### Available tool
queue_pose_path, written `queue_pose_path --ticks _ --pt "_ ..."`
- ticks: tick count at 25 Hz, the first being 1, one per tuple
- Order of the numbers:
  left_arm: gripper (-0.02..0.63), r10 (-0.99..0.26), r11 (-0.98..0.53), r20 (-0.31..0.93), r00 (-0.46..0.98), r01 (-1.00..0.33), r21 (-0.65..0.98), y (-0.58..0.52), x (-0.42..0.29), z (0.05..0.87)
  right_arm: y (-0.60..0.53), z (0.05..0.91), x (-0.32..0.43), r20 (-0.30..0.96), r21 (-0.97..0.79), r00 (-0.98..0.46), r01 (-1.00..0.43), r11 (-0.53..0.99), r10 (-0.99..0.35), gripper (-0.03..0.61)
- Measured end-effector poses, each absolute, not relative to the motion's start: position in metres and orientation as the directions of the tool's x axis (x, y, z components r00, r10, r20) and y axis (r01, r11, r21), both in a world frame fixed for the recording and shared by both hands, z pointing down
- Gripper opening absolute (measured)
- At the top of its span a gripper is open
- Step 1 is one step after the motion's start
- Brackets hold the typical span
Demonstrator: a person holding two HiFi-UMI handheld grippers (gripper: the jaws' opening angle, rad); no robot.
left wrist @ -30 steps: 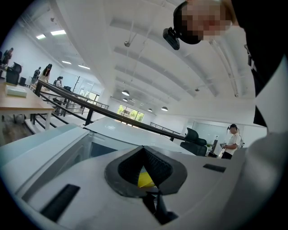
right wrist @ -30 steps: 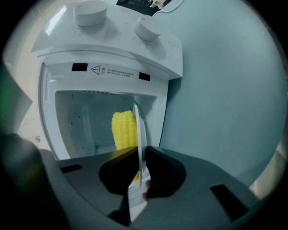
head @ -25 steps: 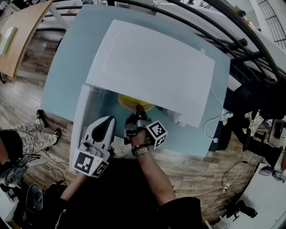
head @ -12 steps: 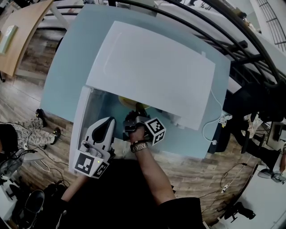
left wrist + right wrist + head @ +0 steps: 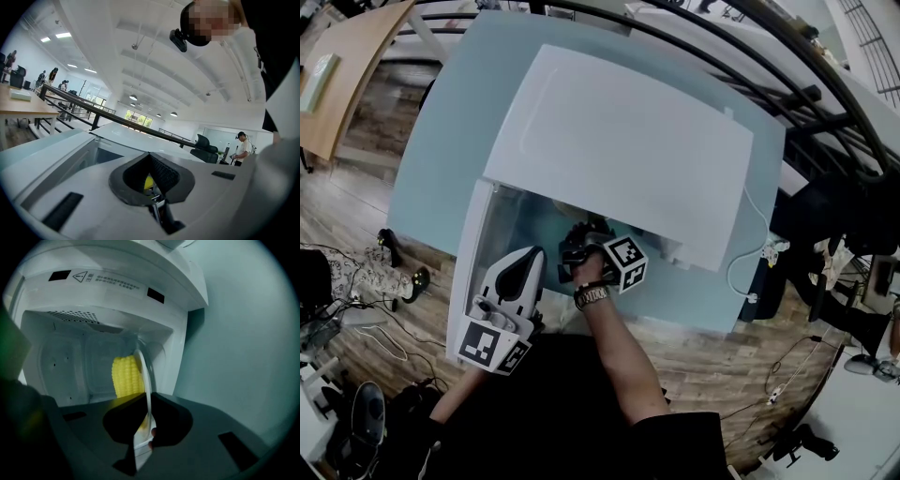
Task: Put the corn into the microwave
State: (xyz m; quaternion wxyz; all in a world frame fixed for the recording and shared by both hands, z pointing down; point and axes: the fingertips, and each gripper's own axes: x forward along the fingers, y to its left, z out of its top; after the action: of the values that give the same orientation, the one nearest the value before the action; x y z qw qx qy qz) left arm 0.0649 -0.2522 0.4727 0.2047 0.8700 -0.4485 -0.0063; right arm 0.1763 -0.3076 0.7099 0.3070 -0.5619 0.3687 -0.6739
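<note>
While the left gripper (image 5: pixel 150 155) was seen clenched and empty beside the open door (image 5: pixel 467 281), a plate (image 5: pixel 146 376) was grasped by its rim in the right gripper (image 5: pixel 149 401), with the corn (image 5: pixel 125 376) carried on it inside the microwave (image 5: pixel 117 287).

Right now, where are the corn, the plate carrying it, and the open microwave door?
corn (image 5: pixel 125 376), right gripper view, on the yellow kernels in the middle of the cob.
plate (image 5: pixel 146 380), right gripper view, on its edge-on rim beside the corn.
microwave door (image 5: pixel 469 262), head view, on its white outer frame.
</note>
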Motion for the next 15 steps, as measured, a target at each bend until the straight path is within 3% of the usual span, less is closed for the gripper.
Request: queue_pose_path --ticks 15 --pt "0.002 -0.782 -0.516 0.163 0.601 -0.772 0.37 -0.237 0.061 0.471 -0.317 0.704 0.161 0.524 -0.851 -0.309 -0.155 -0.502 -0.794 0.047"
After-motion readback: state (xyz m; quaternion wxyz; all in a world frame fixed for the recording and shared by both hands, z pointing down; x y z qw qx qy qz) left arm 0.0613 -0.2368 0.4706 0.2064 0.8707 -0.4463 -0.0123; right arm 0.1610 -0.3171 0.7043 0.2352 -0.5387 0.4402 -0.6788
